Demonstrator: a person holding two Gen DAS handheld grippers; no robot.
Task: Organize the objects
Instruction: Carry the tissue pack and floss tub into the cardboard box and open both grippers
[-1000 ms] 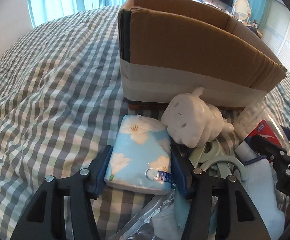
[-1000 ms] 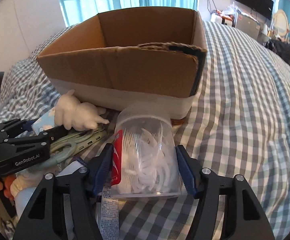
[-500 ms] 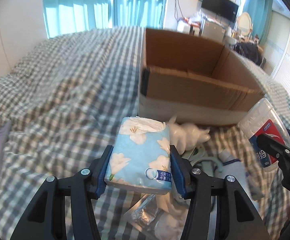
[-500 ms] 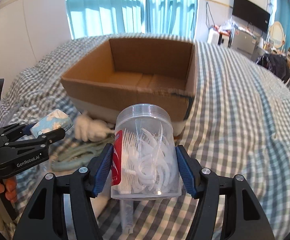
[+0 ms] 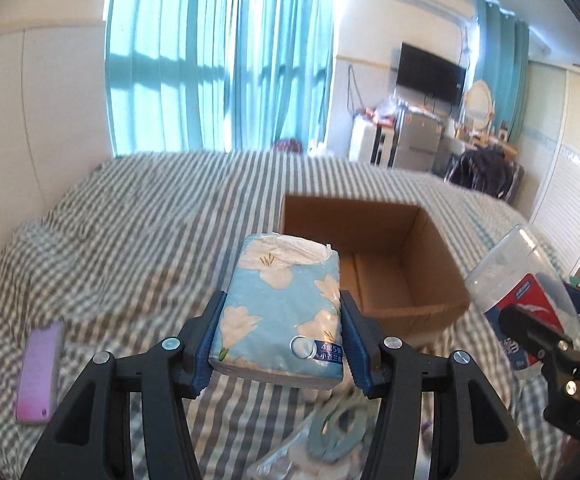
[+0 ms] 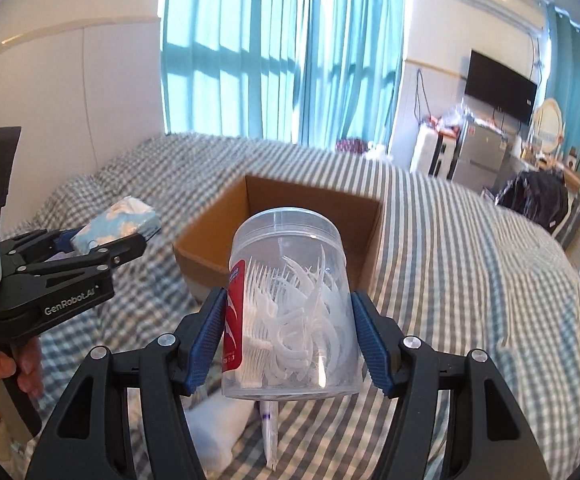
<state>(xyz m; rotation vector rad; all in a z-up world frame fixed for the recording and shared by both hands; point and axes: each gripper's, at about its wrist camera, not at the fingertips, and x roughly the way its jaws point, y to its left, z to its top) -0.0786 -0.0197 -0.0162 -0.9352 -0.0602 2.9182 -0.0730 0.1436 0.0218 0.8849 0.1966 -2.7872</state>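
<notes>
Carry step, both loads aloft above the bed (image 5: pixel 137 248): my left hand-held gripper (image 5: pixel 281 346) pinches the tissue pack (image 5: pixel 283 308), my right hand-held gripper (image 6: pixel 290 338) pinches the floss-pick jar (image 6: pixel 290 308); next, I judge, lowering each into the empty cardboard box (image 5: pixel 386 264) ahead.

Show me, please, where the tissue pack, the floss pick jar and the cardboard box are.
tissue pack (image 5: pixel 279 312): left wrist view, middle of its flowered face.
floss pick jar (image 6: pixel 296 312): right wrist view, clear wall over the picks.
cardboard box (image 5: pixel 354 216): left wrist view, inner back wall.
</notes>
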